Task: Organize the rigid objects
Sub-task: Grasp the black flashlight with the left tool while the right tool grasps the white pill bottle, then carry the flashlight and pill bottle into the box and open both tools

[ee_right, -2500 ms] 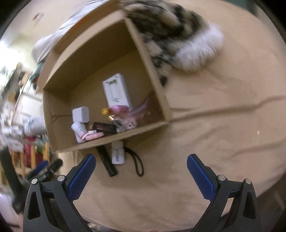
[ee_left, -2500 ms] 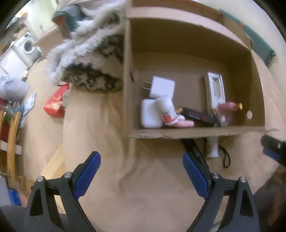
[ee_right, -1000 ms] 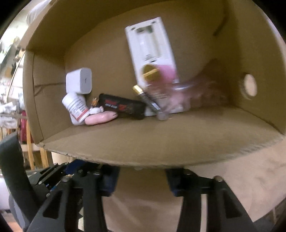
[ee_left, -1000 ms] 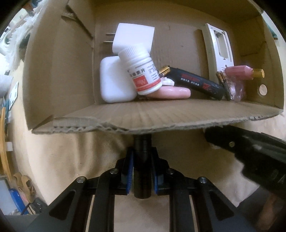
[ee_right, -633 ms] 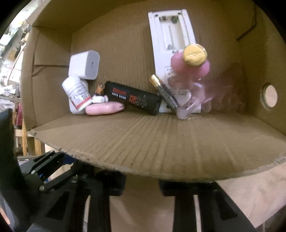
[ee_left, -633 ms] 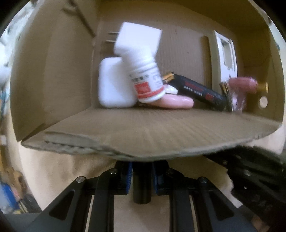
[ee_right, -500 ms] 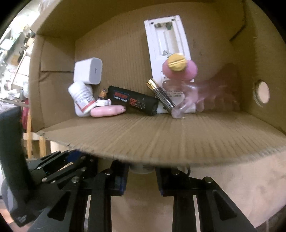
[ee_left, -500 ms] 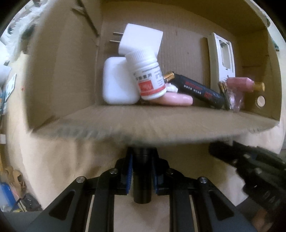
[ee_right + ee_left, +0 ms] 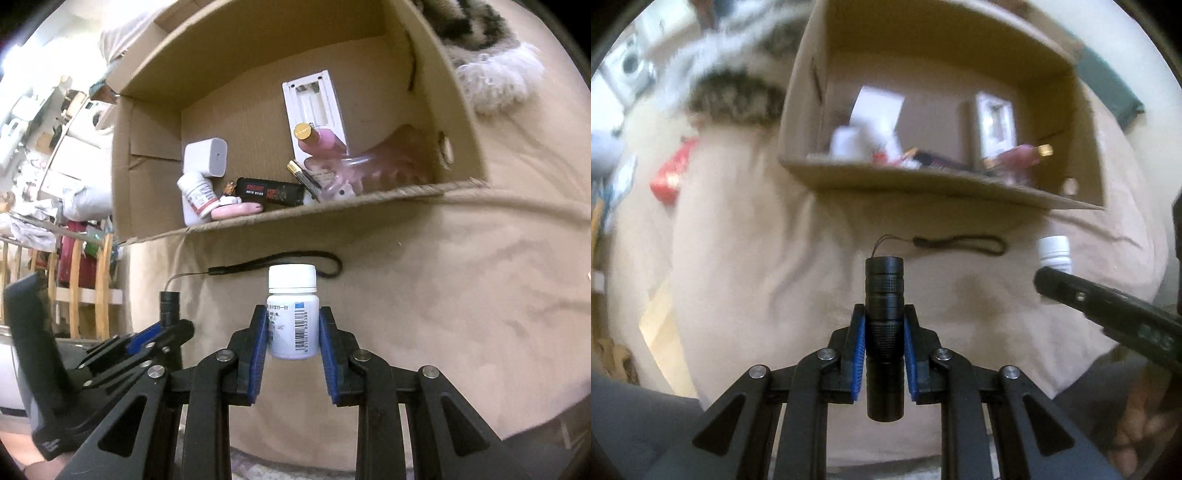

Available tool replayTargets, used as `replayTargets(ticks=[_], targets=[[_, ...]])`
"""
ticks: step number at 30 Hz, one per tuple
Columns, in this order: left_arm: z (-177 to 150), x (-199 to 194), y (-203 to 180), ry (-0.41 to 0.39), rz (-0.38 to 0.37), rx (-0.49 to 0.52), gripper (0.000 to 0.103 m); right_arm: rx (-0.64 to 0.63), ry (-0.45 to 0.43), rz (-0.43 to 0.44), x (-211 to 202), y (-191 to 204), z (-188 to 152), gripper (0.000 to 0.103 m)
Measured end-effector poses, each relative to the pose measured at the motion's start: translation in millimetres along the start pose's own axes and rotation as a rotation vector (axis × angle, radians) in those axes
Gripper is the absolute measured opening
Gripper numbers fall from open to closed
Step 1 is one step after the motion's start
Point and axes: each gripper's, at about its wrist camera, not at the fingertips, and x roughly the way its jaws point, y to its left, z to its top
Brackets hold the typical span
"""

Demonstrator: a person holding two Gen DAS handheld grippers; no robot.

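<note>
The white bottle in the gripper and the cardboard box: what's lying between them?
In the right wrist view, the flashlight's black wrist strap lies on the tan cloth between the white bottle and the cardboard box.

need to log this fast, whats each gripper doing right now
left gripper: closed on the black flashlight.
right gripper: closed on the white pill bottle.

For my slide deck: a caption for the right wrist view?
Right gripper holds a white pill bottle before the open cardboard box.
</note>
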Motion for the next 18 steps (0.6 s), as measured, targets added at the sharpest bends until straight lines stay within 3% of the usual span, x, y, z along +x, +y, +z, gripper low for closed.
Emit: replayTargets(ticks=[7,12,18], targets=[[8.9,-72.6,-30.5,-0.195,0.048,0.063,0.017,-0.019,-0.128,0.003,-44.6,10.2,-12.3,0.029],[30.1,-113.5,-33.4,-0.331,0.023,0.043,0.017,-0.028,-0.214,0.007,-62.7,22.5,-8.6,0.029],[64.3,-133.0,-43.9,-0.433,0.046,0.048,0.017,-0.019,-0.301,0.025,-81.6,32.3,8.4,0.029]])
